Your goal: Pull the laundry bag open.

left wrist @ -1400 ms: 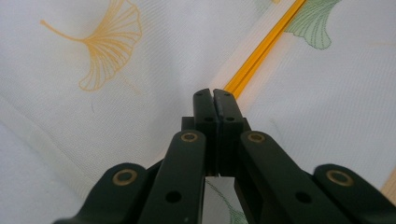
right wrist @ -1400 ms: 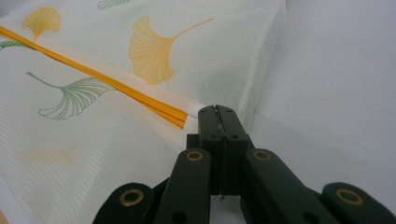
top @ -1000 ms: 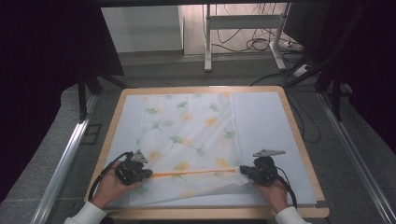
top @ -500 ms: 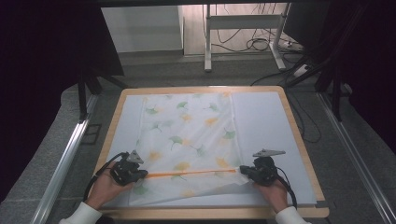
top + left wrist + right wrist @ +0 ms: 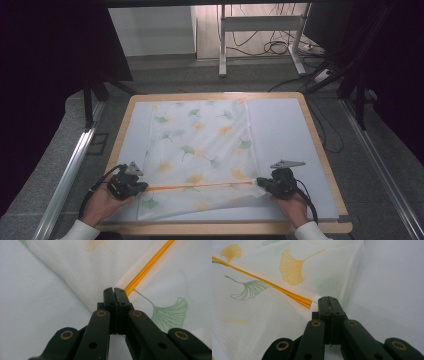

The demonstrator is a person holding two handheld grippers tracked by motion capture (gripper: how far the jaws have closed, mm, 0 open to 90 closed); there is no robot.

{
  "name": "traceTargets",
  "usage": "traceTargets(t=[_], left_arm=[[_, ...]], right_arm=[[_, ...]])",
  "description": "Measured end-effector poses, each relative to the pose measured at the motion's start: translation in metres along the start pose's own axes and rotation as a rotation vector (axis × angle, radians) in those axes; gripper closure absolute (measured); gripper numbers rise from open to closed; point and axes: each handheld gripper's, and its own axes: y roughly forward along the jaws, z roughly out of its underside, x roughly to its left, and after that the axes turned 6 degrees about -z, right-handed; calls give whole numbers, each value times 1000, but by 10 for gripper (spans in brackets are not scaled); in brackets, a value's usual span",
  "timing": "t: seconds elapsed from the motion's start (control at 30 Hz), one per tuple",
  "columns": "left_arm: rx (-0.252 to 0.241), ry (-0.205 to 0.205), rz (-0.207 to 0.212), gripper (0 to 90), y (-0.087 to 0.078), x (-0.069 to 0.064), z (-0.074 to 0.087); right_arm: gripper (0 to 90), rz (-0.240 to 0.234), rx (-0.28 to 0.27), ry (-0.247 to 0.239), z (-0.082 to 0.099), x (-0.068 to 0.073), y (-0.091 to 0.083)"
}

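Observation:
A sheer white cloth (image 5: 200, 145) printed with green and yellow ginkgo leaves lies on the white mat (image 5: 285, 135) of a wood-rimmed board. Its orange-striped hem (image 5: 200, 185) is folded over and runs taut between my two grippers near the front. My left gripper (image 5: 142, 187) is shut on the hem's left end, and in the left gripper view the orange hem (image 5: 147, 265) runs into the closed jaws of the left gripper (image 5: 114, 290). My right gripper (image 5: 261, 184) is shut on the right end, where the orange hem (image 5: 274, 287) meets the closed tips of the right gripper (image 5: 327, 299).
The board's wooden rim (image 5: 215, 95) frames the mat, with bare mat right of the cloth. Metal rails (image 5: 70, 170) run along both sides on the grey floor. A desk frame (image 5: 220, 45) and cables (image 5: 272, 47) stand beyond the far edge.
My left gripper has moved to the left along the front of the board, drawing the orange hem out longer and straighter. The right gripper has stayed put.

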Motion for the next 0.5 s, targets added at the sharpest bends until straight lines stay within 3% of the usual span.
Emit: traceTargets(t=[0.23, 0.5], left_arm=[[-14, -8, -5, 899, 1, -1, 3], [-65, -50, 25, 897, 3, 2, 7]], right_arm=[[900, 1, 2, -2, 0, 0, 0], [897, 2, -5, -26, 0, 0, -2]])
